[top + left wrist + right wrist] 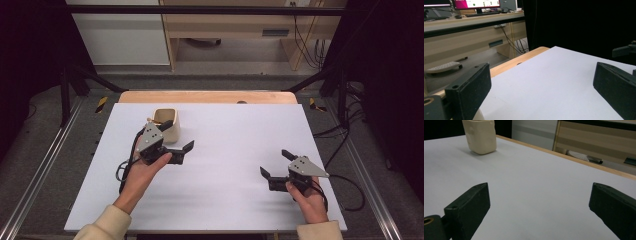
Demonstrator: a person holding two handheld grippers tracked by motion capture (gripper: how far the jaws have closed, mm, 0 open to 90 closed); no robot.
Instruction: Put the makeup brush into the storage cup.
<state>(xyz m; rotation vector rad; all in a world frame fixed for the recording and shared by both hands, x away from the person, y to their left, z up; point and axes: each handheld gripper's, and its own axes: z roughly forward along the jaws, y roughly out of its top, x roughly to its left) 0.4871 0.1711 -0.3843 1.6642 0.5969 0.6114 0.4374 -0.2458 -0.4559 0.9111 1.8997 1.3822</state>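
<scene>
Left claw (177,140) held low just beside cup (167,123), jaws apart, empty, right claw (276,164) well apart over bench (235,135), jaws apart

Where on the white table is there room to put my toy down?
The biggest bare patch lies between the left hand-held gripper and the right hand-held gripper, running back to the wooden edge. The far right corner of the table is free too. It is crowded by the cream cup, where the left one sits close.
</scene>
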